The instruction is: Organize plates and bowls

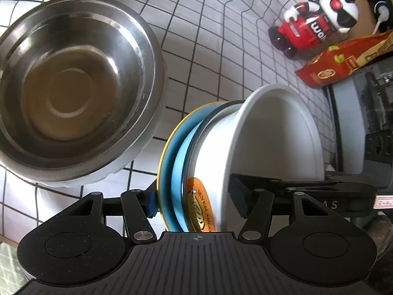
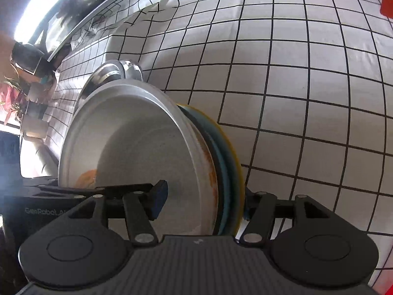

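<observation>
My left gripper (image 1: 195, 202) is shut on a stack of dishes: a white bowl (image 1: 267, 132) nested on a blue plate with a yellow rim (image 1: 169, 152). One finger presses the plate's underside, the other sits inside the bowl. My right gripper (image 2: 202, 200) is shut on the same stack from the opposite side, white bowl (image 2: 137, 142) and blue plate (image 2: 229, 152) between its fingers. The stack is held above a table with a white grid-patterned cloth (image 1: 208, 49). A steel bowl (image 1: 73, 86) sits on a white dish to the left.
A red and white panda figure (image 1: 316, 22) and an orange box (image 1: 343, 59) stand at the table's far right. The right gripper's body (image 1: 363, 123) shows in the left view. A steel bowl (image 2: 113, 73) lies behind the stack in the right view.
</observation>
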`<state>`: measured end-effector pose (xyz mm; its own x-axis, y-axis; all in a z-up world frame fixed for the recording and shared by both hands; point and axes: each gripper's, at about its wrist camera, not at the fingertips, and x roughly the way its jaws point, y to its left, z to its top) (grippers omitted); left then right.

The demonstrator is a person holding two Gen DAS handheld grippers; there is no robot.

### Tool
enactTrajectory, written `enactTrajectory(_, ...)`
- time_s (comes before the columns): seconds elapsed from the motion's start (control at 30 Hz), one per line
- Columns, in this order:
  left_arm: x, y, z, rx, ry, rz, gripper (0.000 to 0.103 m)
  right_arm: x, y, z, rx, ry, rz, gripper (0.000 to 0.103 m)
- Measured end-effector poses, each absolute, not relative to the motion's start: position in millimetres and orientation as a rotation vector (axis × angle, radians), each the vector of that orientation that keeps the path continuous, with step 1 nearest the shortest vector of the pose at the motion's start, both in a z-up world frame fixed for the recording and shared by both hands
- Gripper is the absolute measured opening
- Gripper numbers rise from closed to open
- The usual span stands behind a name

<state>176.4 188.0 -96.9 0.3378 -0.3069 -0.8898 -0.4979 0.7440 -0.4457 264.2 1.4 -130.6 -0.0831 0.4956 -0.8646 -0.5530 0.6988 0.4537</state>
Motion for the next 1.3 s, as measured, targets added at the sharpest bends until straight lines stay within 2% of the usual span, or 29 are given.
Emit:
enactTrajectory(0.57, 171, 183, -99, -0.828, 1.26, 0.122, 0.064, 260, -6, -129, -0.059, 1.461, 0.827, 0.058)
enactTrajectory(0.67, 170, 183, -91, -0.855, 1.257, 0.099, 0.063, 257, -6, -112, -0.085, 1.441, 0.811, 0.058)
enactTrajectory(0.8, 175, 199, -55, -0.821, 1.202, 0.071, 0.063, 261, 14, -70, -0.116, 1.351, 0.844, 0.058)
enactTrajectory(1.0, 177, 269, -4, -0.78, 1.093, 0.125, 0.063, 271, 96, -20, -0.143, 1.212, 0.94, 0.058)
enactTrajectory(1.13, 163, 312, -3, -0.77, 1.103, 0.208, 0.063, 270, 149, -34, -0.137, 1.263, 0.979, 0.058)
enactTrajectory(1.3, 148, 346, -40, -0.837, 1.19, 0.259, 0.063, 264, 188, -78, -0.136, 1.399, 0.955, 0.058)
